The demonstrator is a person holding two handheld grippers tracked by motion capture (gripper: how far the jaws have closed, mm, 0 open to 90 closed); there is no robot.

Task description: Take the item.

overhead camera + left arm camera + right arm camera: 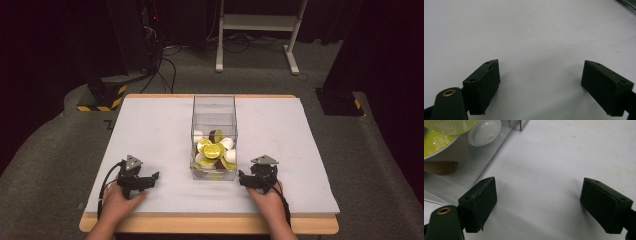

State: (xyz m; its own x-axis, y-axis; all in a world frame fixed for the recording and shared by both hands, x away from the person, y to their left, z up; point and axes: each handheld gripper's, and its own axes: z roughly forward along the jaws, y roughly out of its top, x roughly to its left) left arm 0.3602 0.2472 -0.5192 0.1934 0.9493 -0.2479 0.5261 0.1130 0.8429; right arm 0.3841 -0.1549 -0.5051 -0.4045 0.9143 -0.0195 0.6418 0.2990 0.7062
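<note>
Both hands at near table edge. Left gripper (153, 176) resting on white table (150, 130), jaws spread, nothing between. Right gripper (242, 176) likewise released, just beside clear box (214, 107) (mid-table) holding coffee capsules (212, 150), yellow-green lids, some white.

A clear plastic box (214, 112) stands upright in the middle of the white tabletop (150, 130). Its near end holds a pile of coffee pods (212, 151), lime-green, white and brown.
</note>
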